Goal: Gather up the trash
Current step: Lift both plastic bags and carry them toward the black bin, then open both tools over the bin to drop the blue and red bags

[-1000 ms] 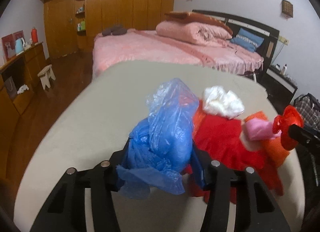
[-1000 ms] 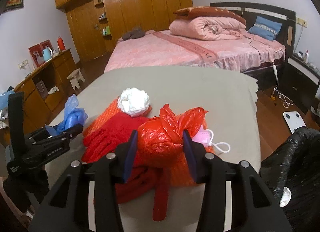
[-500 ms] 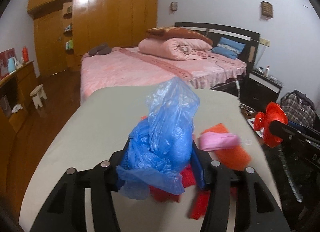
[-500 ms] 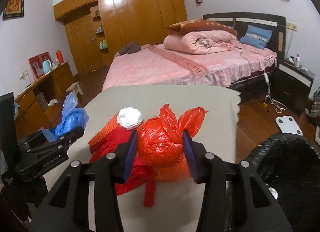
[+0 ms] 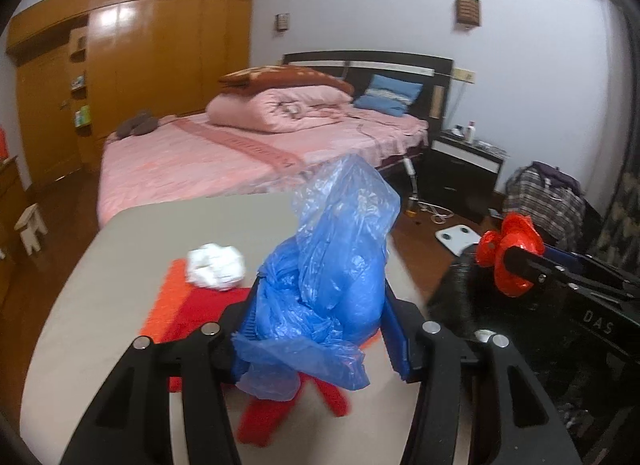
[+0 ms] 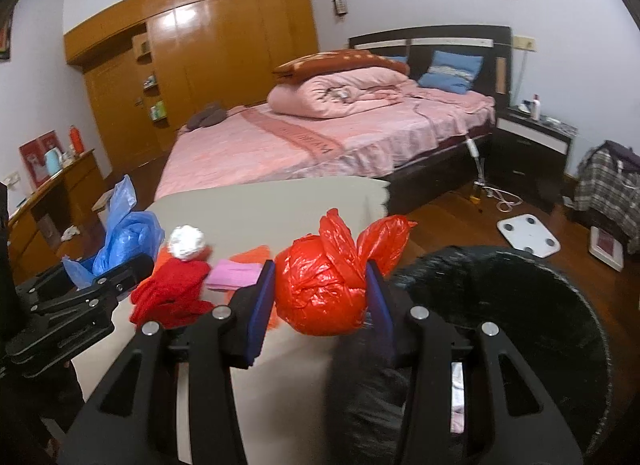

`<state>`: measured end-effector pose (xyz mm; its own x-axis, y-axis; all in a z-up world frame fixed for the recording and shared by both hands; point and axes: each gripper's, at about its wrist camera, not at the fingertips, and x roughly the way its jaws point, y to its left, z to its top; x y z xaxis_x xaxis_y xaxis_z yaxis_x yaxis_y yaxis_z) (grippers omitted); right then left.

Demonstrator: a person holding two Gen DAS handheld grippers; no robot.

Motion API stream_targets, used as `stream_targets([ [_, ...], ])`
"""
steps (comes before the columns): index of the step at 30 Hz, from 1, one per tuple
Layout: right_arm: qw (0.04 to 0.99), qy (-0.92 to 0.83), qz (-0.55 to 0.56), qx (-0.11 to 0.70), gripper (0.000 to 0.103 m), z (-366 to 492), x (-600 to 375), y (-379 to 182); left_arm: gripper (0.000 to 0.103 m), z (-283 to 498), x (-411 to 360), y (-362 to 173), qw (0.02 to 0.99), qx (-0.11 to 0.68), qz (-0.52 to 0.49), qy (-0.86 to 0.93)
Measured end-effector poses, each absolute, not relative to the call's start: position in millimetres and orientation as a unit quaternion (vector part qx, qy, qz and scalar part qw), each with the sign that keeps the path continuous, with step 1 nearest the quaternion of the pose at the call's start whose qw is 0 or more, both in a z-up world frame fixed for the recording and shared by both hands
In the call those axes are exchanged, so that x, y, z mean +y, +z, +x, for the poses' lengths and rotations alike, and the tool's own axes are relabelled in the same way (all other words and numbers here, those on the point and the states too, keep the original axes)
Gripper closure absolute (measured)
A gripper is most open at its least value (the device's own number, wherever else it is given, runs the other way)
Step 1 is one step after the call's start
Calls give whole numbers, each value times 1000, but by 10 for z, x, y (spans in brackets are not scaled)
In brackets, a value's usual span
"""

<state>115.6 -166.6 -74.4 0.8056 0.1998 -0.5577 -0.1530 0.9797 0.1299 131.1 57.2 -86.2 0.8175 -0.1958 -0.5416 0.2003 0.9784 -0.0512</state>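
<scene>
Black bin (image 6: 520, 305) mouth open beside table (image 6: 280, 201); cloth pile (image 6: 176, 293) left

Left gripper (image 5: 320, 329): pitched below level, jaws set about half apart and clamped on a crumpled blue plastic bag (image 5: 336, 277); the right gripper is seen from it at 3 o'clock.

Right gripper (image 6: 320, 297): pitched below level, jaws held narrower and pressed on a knotted red plastic bag (image 6: 324, 285); the left gripper is seen at 9 o'clock.
</scene>
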Motion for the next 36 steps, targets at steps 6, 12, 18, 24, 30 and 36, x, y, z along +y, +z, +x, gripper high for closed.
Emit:
stream_targets([
  [6,953,56,49,293,60,995,-2062,-757,50,1317,114,-822,949,278,15,-147],
  [12,954,18,58,294,60,853,-2438,-812,50,1274,-298,-796,944,270,28,-188],
  [18,953,-18,73,295,59,718,-2784,-868,50,1292,-695,-817,935,272,34,-226],
  [24,952,-48,78,292,59,600,-3092,-905,49,1326,-1111,-881,922,277,45,-266],
  [30,951,-68,72,293,55,574,-3270,-943,45,1387,-1370,-961,908,291,47,-297],
  [36,949,-98,74,291,24,513,-3421,-967,19,1374,-1373,-971,901,299,38,-313],
])
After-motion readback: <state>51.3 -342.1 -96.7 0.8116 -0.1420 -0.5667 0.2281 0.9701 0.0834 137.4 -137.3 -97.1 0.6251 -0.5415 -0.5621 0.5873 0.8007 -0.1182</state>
